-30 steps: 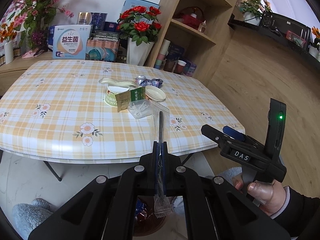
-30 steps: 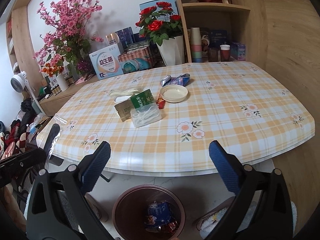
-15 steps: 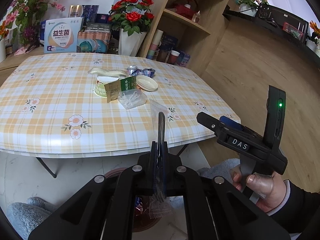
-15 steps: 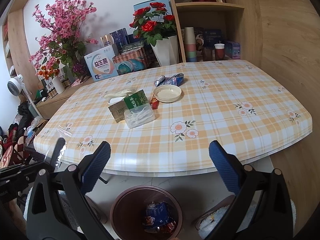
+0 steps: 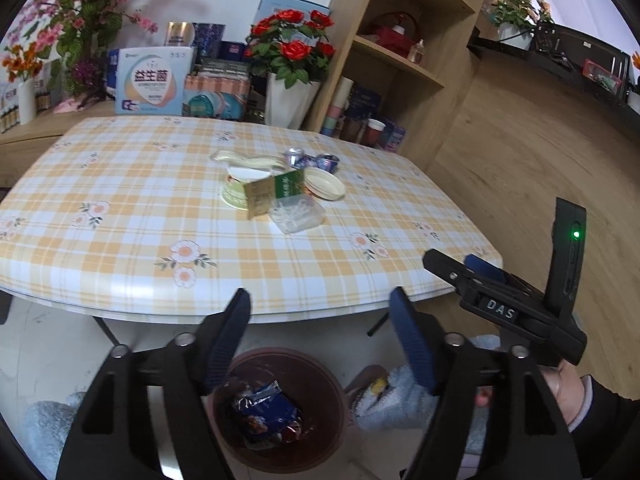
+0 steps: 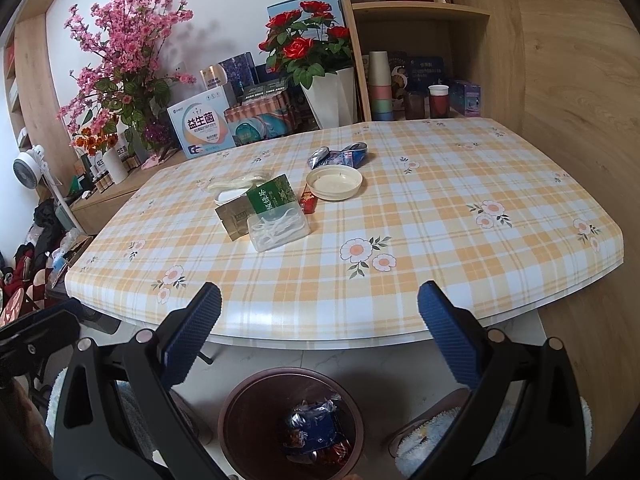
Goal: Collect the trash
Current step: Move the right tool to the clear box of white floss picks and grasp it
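My left gripper (image 5: 320, 304) hangs over the brown bin (image 5: 336, 392) on the floor in front of the table, its jaws opening with nothing between them. A blue wrapper (image 5: 266, 410) lies in the bin. My right gripper (image 6: 319, 295) is open and empty above the same bin (image 6: 236, 412). On the table lies a cluster of trash: a clear plastic box (image 6: 278, 230), a green tea packet (image 6: 272, 194), a cream lid (image 6: 334, 184), a red packet (image 6: 307, 203) and foil wrappers (image 6: 340, 156).
The checked table (image 6: 400, 264) has its front edge just beyond both grippers. A rose vase (image 6: 328, 96), boxes and a wooden shelf (image 6: 420, 12) stand behind it. A person's fluffy slippers (image 5: 396, 400) rest beside the bin, and a fan (image 6: 28, 168) stands far left.
The left gripper was shut on a clear plastic wrapper; now its jaws have parted wide and the wrapper is gone from between them. The right gripper stays put.
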A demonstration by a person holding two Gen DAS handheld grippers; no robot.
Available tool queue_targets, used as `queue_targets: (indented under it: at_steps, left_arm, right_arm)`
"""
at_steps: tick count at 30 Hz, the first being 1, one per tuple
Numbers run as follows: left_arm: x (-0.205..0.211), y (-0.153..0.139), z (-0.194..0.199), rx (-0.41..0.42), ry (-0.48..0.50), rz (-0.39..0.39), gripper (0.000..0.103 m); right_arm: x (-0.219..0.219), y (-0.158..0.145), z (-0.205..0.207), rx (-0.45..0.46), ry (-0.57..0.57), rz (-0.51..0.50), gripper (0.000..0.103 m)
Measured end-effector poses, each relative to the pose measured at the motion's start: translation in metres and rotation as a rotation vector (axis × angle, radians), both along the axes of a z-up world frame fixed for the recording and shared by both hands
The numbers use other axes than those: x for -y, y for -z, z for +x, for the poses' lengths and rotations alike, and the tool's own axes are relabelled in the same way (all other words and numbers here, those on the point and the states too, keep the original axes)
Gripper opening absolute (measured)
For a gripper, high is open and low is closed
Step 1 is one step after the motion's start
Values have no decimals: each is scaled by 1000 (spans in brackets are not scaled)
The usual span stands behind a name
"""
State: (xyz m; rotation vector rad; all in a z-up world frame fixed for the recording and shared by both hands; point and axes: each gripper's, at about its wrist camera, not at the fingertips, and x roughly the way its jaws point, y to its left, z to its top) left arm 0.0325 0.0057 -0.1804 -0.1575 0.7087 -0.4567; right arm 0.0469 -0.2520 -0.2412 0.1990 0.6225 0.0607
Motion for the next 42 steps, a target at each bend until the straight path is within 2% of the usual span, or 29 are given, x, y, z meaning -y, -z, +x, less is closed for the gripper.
queue_targets:
  at_steps: [3, 6, 10, 15, 27, 35, 42]
  left_arm:
    - [-7, -1, 2, 12, -64, 37, 92]
    - [-12, 0, 5, 9, -104, 70, 97]
    - [-21, 2, 10, -2, -144, 79, 97]
    - [-28, 4, 13, -4, -171, 92, 97]
    - [-33, 17, 34, -31, -172, 106, 97]
    - [-41, 20, 58, -40, -188, 93, 97]
    - [-51, 25, 86, -56, -206, 82, 97]
  right_arm:
    - [0, 2, 0, -5, 2, -1, 97]
    - [-1, 2, 0, -11, 2, -3, 97]
    - [-1, 5, 2, -34, -22, 16, 97]
    - [-6, 9, 4, -52, -21, -40, 97]
    - [-5, 23, 22, -84, -64, -54, 97]
    - [-9, 27, 51, -105, -123, -72, 97]
    - [-24, 30, 103, -136, -221, -47, 97]
